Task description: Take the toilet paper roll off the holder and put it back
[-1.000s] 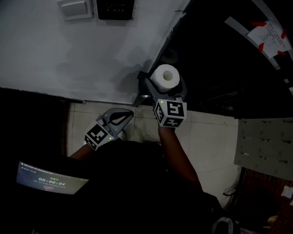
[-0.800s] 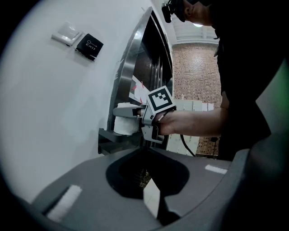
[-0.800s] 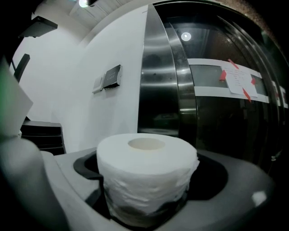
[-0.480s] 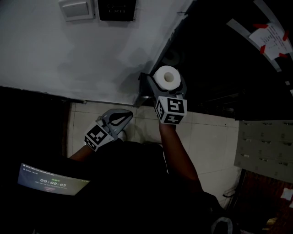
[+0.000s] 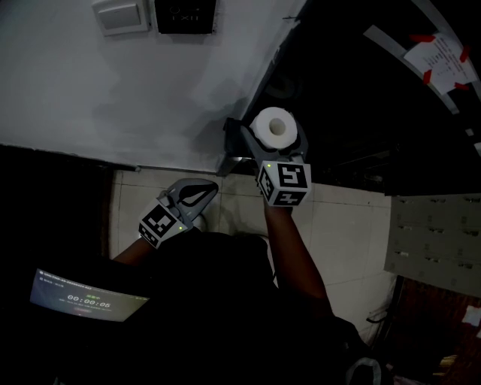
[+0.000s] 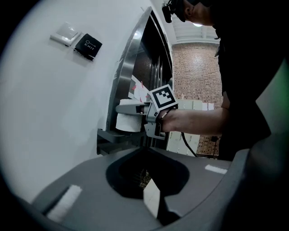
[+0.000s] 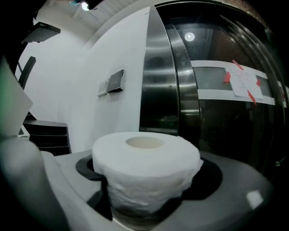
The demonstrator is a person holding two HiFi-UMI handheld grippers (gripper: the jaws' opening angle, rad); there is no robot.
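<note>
A white toilet paper roll (image 5: 272, 126) stands upright on a grey metal holder (image 5: 233, 143) at the corner of the wall. My right gripper (image 5: 273, 137) reaches level around it with one finger on each side. Its jaws have just been closing, and they are shut on the roll (image 7: 144, 158), whose lower half looks pinched in. In the left gripper view the roll (image 6: 128, 122) sits on the bracket (image 6: 113, 137) with the right gripper over it. My left gripper (image 5: 212, 186) hangs lower left over the floor, shut and holding nothing.
A light switch (image 5: 120, 15) and a black exit plate (image 5: 186, 13) are on the white wall. A dark curved glass door with a taped paper (image 5: 440, 53) stands behind the holder. Tiled floor (image 5: 346, 225) lies below, with a grey panel (image 5: 436, 241) at the right.
The right gripper has edged slightly to the right around the roll. The left gripper has kept still.
</note>
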